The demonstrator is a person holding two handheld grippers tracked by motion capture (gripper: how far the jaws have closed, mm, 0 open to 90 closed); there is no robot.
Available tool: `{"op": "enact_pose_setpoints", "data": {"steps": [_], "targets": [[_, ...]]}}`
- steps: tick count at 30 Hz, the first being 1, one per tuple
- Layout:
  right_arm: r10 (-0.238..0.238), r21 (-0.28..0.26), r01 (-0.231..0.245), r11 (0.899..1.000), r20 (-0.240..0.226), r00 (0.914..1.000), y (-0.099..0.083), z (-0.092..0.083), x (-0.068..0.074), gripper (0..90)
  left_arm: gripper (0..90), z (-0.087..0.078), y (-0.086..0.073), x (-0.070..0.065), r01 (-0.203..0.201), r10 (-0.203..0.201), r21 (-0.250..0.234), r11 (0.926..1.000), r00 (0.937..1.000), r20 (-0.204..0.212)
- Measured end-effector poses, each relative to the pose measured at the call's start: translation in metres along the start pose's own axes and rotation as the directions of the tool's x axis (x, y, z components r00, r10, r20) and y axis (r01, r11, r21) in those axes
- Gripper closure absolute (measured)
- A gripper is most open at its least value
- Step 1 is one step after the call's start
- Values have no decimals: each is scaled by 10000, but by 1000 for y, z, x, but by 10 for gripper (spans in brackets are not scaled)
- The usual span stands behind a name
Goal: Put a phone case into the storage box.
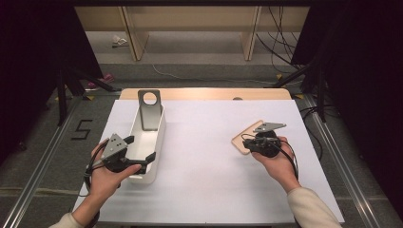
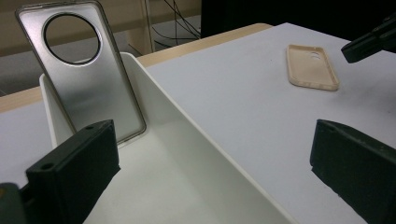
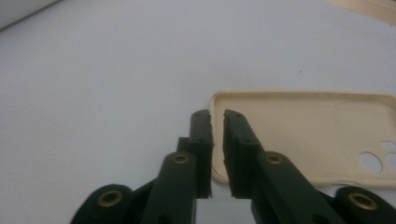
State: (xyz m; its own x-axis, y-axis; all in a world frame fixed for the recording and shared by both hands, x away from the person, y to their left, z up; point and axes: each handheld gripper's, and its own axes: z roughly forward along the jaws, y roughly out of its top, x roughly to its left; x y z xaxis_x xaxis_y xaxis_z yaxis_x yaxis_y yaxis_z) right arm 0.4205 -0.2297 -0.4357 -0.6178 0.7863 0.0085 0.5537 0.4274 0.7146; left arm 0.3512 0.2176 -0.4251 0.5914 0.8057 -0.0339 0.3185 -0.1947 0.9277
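Pinching the tan phone case (image 3: 299, 135) by its edge
Right gripper (image 3: 217, 116) clamped on its rim; silver case (image 1: 149, 110) already binned, left gripper (image 1: 138, 154) wide open, empty

A beige phone case (image 1: 244, 137) is lying at about three o'clock on the white table sheet (image 1: 214, 161), its inside showing the same pale cream. At nine o'clock a white bin (image 1: 151, 142) is holding a silver-grey phone case (image 1: 150, 110) with a clear rim. Both grippers, the left gripper (image 1: 141, 153) and the right gripper (image 3: 217, 135), are showing black jaws with brass-coloured rivets and grey top plates. The table edge (image 1: 204, 93) is showing light wood at twelve o'clock.
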Motion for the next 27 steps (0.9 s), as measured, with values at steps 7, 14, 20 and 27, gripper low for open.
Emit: {"op": "enact_pose_setpoints", "data": {"steps": [7,14,20,27], "targets": [[96,1000,-115,9949,195,9998,6,18,-1,900,11,0,0,-1,-32,32,-4,10000,10000,32],[240,1665,-313,9855,454,9987,3,28,-4,900,13,0,0,-2,-46,46,-11,10000,10000,38],[263,1948,-373,9801,586,9979,4,33,-4,900,16,0,0,-2,-48,48,4,10000,10000,42],[222,2298,-369,9725,662,9976,4,39,-4,900,17,0,0,-1,-24,24,-11,10000,10000,40]]}}
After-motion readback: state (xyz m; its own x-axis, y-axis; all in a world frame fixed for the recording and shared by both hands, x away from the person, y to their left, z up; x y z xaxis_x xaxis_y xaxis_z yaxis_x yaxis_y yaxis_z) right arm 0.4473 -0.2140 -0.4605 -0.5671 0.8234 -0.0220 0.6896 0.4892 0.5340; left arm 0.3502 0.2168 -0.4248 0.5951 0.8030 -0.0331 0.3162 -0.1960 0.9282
